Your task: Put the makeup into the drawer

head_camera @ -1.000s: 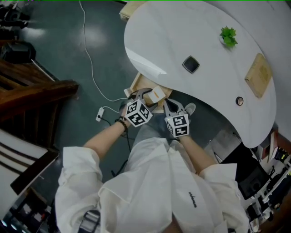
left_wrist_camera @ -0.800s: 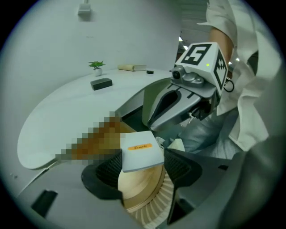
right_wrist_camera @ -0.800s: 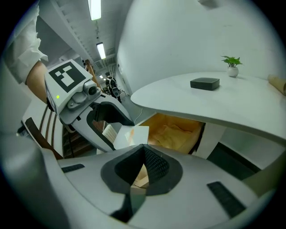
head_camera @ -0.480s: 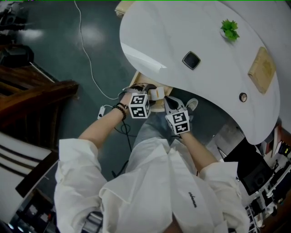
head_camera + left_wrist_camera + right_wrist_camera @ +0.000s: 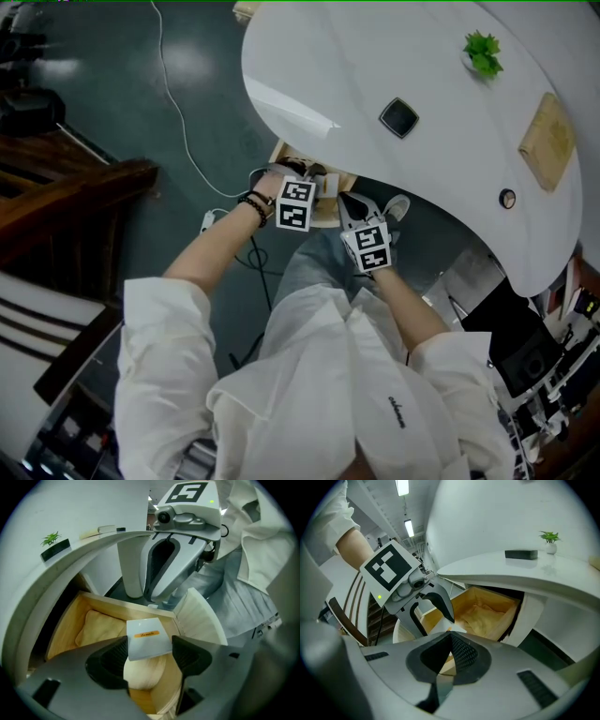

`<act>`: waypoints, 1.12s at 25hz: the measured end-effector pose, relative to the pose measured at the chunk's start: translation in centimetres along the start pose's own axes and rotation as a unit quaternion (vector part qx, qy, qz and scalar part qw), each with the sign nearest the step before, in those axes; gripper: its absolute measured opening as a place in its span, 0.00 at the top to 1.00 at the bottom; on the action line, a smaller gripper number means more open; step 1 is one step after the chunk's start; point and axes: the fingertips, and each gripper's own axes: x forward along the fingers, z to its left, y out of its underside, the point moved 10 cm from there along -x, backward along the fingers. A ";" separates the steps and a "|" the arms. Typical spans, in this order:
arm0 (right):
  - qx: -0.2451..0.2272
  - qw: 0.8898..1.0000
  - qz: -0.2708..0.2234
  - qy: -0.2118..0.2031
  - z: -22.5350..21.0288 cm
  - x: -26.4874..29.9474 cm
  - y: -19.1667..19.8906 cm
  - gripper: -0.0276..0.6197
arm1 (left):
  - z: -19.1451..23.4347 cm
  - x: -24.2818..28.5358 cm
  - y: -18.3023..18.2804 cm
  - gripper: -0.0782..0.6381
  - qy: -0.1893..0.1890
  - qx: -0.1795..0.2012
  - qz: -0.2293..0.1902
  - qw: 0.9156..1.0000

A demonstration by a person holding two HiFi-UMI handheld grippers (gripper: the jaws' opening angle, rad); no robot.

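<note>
A flat white makeup box (image 5: 147, 639) with an orange label sits between the pads of my left gripper (image 5: 149, 646), which is shut on its two side edges. The gripper points steeply down and holds the box just over the open wooden drawer (image 5: 70, 620) under the white table's rim. In the head view the left gripper (image 5: 305, 183) is at the drawer's mouth. My right gripper (image 5: 449, 656) hangs shut and empty just to the right of it, near the drawer's front (image 5: 354, 211). From the right gripper view the left gripper (image 5: 433, 604) stands in front of the drawer (image 5: 487, 609).
A soft beige pouch (image 5: 101, 625) lies inside the drawer. The white table (image 5: 394, 56) overhangs it and carries a small plant (image 5: 485, 52), a black square object (image 5: 399, 116) and a wooden board (image 5: 547, 141). A white cable (image 5: 183, 141) and dark wooden furniture (image 5: 66, 187) are to the left.
The left gripper has rolled and sunk toward the drawer with the box in it. The right gripper has dropped a little and stayed shut.
</note>
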 end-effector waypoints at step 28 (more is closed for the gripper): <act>0.014 1.000 0.018 -0.005 -0.5 2.5 2.0 0.93 | 0.2 9.2 2.0 0.46 0.070 0.079 0.052 0.993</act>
